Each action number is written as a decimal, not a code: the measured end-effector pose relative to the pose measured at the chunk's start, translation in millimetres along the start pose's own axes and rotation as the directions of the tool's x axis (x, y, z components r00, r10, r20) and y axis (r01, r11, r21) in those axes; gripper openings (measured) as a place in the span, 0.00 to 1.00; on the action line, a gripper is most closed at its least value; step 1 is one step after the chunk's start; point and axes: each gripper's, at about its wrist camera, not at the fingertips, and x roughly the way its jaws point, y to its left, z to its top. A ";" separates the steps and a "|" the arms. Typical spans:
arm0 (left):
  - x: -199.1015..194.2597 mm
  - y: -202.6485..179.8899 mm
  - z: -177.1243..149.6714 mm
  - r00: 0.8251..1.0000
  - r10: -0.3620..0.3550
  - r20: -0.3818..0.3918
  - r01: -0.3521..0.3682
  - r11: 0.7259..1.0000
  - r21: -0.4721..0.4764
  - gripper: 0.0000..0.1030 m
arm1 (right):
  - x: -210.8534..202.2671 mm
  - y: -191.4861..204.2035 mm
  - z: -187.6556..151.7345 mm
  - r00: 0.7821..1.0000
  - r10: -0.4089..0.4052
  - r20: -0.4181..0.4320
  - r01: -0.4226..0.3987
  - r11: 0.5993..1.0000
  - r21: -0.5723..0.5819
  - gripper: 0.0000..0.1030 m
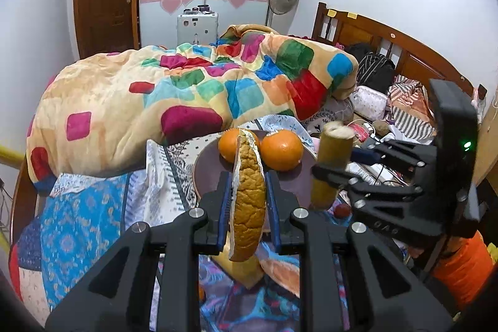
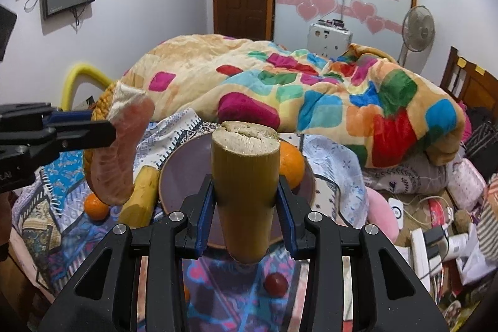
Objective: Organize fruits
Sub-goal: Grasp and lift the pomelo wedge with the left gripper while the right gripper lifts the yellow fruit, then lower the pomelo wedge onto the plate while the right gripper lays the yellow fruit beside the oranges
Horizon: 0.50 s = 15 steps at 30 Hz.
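- A thick plush blanket point(image 1: 174, 95), tan with bright red, blue, green and magenta squares, lies heaped over the bed behind everything else.
- Under it a blue and white patterned bedsheet point(image 1: 81, 226) spreads toward the near side.
- A round, flat, dark purple-brown plate point(image 2: 186, 170) sits on that sheet, with two round oranges point(image 1: 281, 150) side by side on its far part.
- The left gripper point(image 1: 248, 201), black with blue pads, has its jaws closed on a curved pomelo wedge with a bumpy yellow-brown rind point(image 1: 248, 207); the wedge stands on edge between the pads, above the near rim of the plate. From the right wrist view its pink flesh shows.
- The right gripper point(image 2: 246, 198), of the same make, has its jaws pressed in on an upright olive-yellow cut length of sugarcane point(image 2: 246, 176), pale and fibrous at the top end, held over the plate's near half.
- A second yellow cane piece point(image 2: 141, 198) lies on the sheet just left of the plate, touching its rim or nearly so.
- A small orange point(image 2: 97, 207) rests on the sheet beside that piece.
- A small dark red round fruit point(image 2: 275, 284) lies on the sheet below the right gripper, near the plate's edge.
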 end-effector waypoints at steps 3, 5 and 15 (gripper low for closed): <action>9.5 4.6 5.6 1.000 0.008 -0.005 -0.008 1.000 -0.002 0.21 | 17.8 3.5 3.8 1.000 0.008 -0.026 -0.009 1.000 -0.023 0.34; 16.3 9.7 8.3 1.000 0.016 -0.012 -0.016 1.000 -0.011 0.21 | 25.8 5.0 5.9 0.999 0.015 -0.040 -0.017 0.999 -0.029 0.34; 41.9 34.5 14.4 0.999 0.013 -0.052 -0.019 0.995 -0.101 0.21 | 52.4 4.1 9.5 0.995 0.051 -0.087 -0.051 0.999 -0.008 0.34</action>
